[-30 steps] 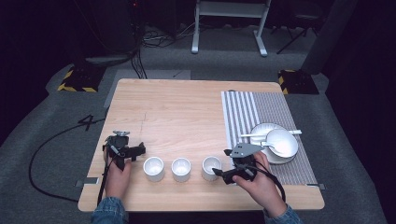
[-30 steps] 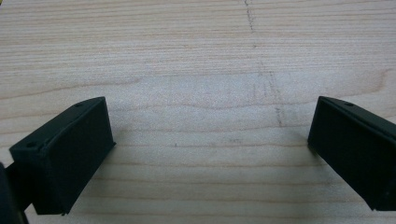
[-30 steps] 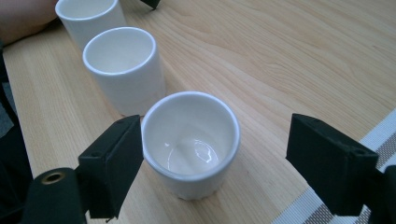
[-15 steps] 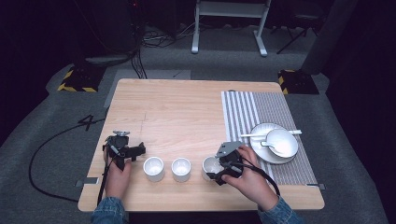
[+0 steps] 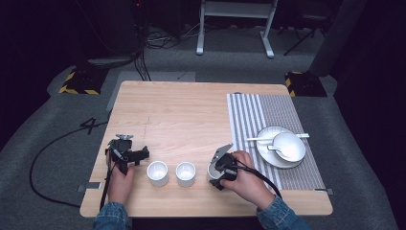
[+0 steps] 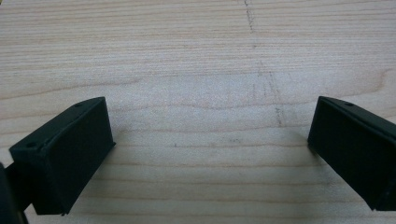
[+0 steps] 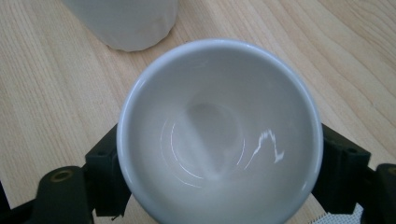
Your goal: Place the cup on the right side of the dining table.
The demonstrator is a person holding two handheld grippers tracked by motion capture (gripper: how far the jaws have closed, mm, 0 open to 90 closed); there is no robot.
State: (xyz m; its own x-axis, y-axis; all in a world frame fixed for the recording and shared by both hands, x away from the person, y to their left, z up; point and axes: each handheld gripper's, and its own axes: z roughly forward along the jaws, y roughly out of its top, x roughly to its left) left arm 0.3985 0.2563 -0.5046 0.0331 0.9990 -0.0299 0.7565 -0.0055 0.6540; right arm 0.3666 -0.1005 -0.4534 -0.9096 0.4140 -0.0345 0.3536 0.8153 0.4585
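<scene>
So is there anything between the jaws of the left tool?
No, in its own view the left tool stands wide open over bare table.

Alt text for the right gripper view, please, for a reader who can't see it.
An empty white cup seen from above sits between the black tongs of the right gripper, one jaw against each side of it. It stands on a pale wooden table, with a second white cup just beyond.

A light wooden table (image 5: 191,110) is set on grey carpet (image 5: 43,143). A white metal frame (image 5: 234,21) and yellow-black striped blocks (image 5: 79,82) are seen in the dim background.
</scene>
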